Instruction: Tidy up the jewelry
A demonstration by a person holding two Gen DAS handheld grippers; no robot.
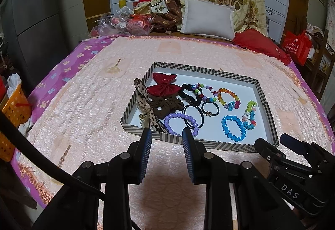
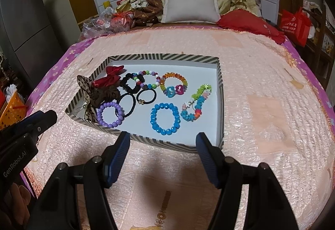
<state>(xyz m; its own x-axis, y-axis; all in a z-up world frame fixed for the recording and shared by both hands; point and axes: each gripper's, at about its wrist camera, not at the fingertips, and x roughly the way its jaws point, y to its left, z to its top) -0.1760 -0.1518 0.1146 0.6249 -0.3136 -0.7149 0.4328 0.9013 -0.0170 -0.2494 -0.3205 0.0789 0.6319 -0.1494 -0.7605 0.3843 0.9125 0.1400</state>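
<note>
A shallow striped box (image 1: 209,144) (image 2: 163,143) lies on the bed with a white floor. In it lie a red bow (image 1: 163,85) (image 2: 110,77), a brown scrunchie (image 1: 167,105), a leopard ribbon (image 1: 144,93), black hair ties (image 1: 193,115) (image 2: 146,96), a purple bead bracelet (image 1: 181,123) (image 2: 110,113), a blue bead bracelet (image 1: 233,128) (image 2: 165,118), and several multicoloured bracelets (image 1: 228,98) (image 2: 173,84). My left gripper (image 1: 167,135) is open and empty just before the box's near edge. My right gripper (image 2: 163,140) is open and empty at the near edge, behind the blue bracelet.
The bed has a pink quilted cover (image 1: 94,104) with a purple flowered edge. A white pillow (image 1: 207,18), a red cushion (image 1: 259,43) and a plastic bag pile (image 1: 119,24) lie at the head. An orange basket (image 1: 14,106) stands left; a red bag (image 1: 297,45) right.
</note>
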